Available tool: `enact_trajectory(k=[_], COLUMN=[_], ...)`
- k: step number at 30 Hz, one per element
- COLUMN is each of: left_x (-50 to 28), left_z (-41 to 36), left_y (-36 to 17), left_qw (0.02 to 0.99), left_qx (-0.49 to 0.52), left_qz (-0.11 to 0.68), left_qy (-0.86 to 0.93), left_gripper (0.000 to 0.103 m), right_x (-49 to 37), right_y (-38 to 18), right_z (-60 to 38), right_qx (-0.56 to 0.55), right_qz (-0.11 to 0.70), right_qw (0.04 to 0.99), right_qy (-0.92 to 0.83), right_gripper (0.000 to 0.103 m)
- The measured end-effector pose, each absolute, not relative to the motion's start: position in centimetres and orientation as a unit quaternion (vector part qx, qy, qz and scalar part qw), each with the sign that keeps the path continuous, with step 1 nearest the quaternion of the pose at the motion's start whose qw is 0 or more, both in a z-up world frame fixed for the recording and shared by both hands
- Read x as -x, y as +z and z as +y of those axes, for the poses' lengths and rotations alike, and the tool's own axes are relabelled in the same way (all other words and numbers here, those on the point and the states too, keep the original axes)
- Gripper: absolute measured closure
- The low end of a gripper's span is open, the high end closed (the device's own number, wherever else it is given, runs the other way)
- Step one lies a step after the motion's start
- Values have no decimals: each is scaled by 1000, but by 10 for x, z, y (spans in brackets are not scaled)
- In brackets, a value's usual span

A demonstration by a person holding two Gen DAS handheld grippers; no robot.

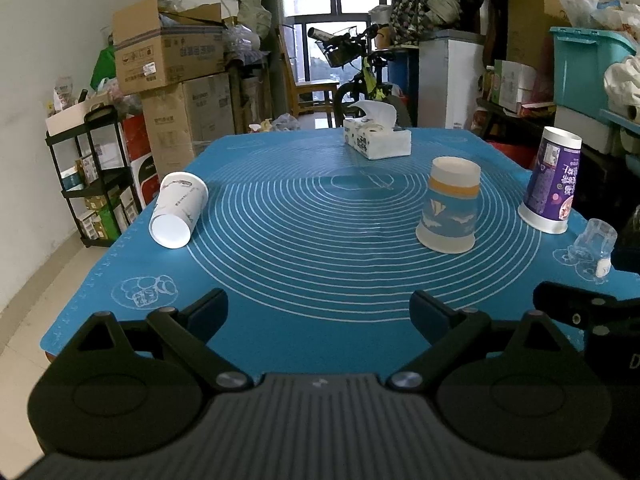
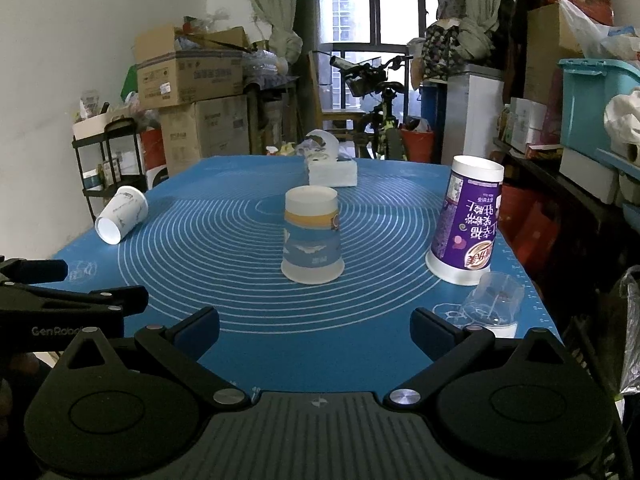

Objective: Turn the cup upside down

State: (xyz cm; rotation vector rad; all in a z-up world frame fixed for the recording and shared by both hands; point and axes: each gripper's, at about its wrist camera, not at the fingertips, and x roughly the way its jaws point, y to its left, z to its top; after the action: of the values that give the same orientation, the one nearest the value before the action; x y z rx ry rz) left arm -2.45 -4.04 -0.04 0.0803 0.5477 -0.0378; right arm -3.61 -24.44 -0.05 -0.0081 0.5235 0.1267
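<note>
Cups are standing and lying across the blue mat (image 1: 320, 280), and only one is not yet inverted. The white cup (image 1: 178, 210) is lying on its side at the far left edge of the mat, its base pointing toward the near side and its mouth facing away; judged from the task, this is the cup that is waiting to be flipped. The blue-banded cup (image 1: 450, 208) is sitting mouth-down right of centre, and the purple cup (image 1: 550, 180) is sitting mouth-down further right, its print reading upside down. A small clear cup (image 2: 494, 300) is resting mouth-down at the near right corner, just beside the purple cup. These three are probably already finished.

The left gripper (image 1: 320, 312) is hovering low over the near edge of the mat with its jaws spread wide and nothing between them. The right gripper (image 2: 316, 324) is hovering beside it, also spread wide and carrying nothing. Both are sitting well apart from every cup, so no grasp is under way. The left gripper is the nearer one to the white cup, which probably makes it the better choice for the reach.

A tissue box (image 1: 378, 138) is sitting at the far side of the mat, clear of the cups. Boxes and a shelf rack (image 1: 96, 176) are standing beyond the left edge.
</note>
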Motion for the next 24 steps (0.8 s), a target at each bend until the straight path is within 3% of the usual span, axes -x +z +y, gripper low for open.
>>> enact_trajectory(k=[24], left_x=[24], left_z=[-42], left_y=[-2], left_qw=[962], left_qx=[-44], left_qz=[270], left_qy=[-20], left_gripper=[7], right_x=[35], right_y=[-2], right_z=[-245], right_qx=[3], right_qz=[264], right_qw=[962], right_qy=[69], right_gripper=[2])
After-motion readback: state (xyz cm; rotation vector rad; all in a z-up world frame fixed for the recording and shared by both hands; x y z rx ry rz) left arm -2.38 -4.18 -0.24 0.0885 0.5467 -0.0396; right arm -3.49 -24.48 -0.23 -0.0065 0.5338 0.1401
